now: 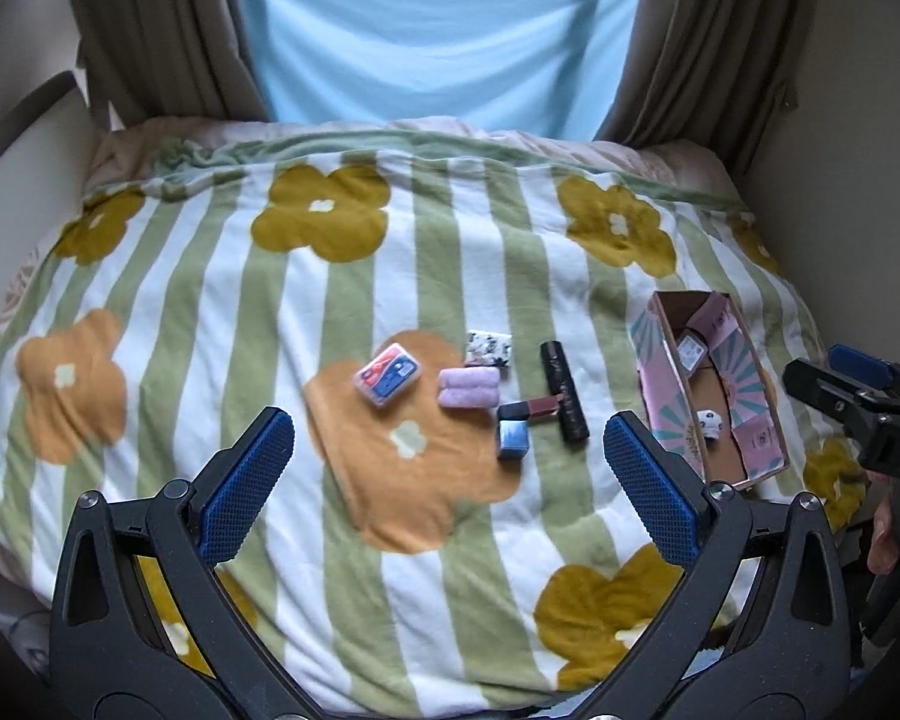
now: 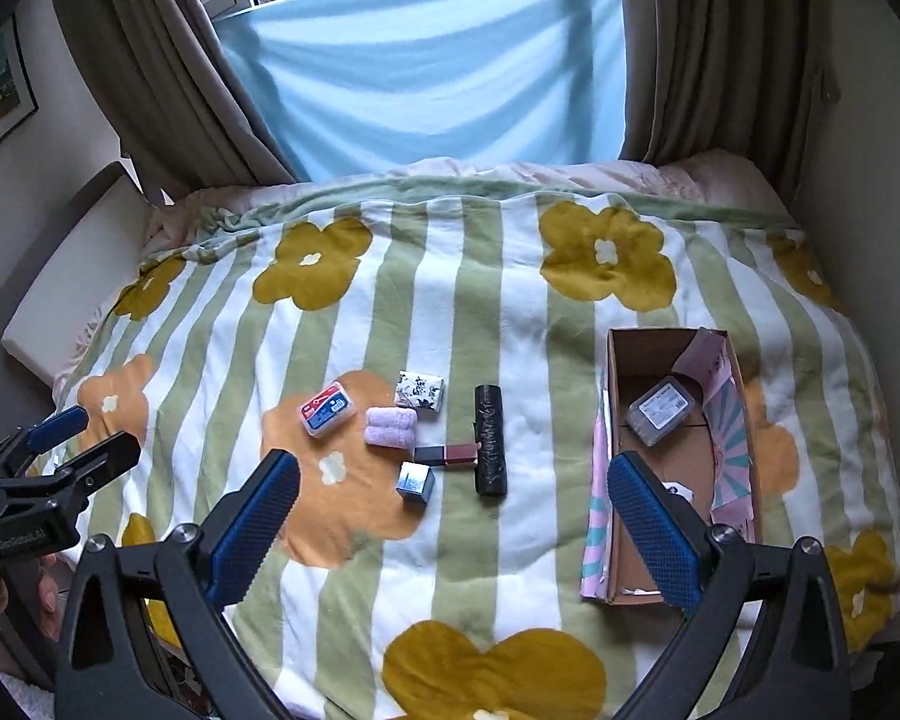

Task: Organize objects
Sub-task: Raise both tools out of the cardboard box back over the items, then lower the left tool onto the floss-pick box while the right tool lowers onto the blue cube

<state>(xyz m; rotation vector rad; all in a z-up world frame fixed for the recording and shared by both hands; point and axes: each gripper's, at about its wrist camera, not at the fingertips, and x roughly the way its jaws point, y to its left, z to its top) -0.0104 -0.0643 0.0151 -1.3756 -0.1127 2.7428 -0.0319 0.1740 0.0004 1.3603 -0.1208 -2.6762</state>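
Six small items clustered mid-blanket [image 2: 510, 312]: card case [image 2: 326, 408], patterned packet [image 2: 419, 390], lilac towel roll [image 2: 390, 426], lipstick [image 2: 447, 453], cube [image 2: 415, 481], black tube [image 2: 489, 447]. Probably light; tube and lipstick stiff and likely to roll, so best pinched across their middles, towel soft and easy. Both left gripper [image 1: 449, 463] and right gripper [image 2: 453, 515] spread wide, empty, above the blanket; box [image 2: 617, 372] at right holding a clear case [image 2: 660, 411] and a small white piece.

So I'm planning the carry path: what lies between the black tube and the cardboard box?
Only bare blanket lies between the black tube and the cardboard box; the right wrist view shows it best.
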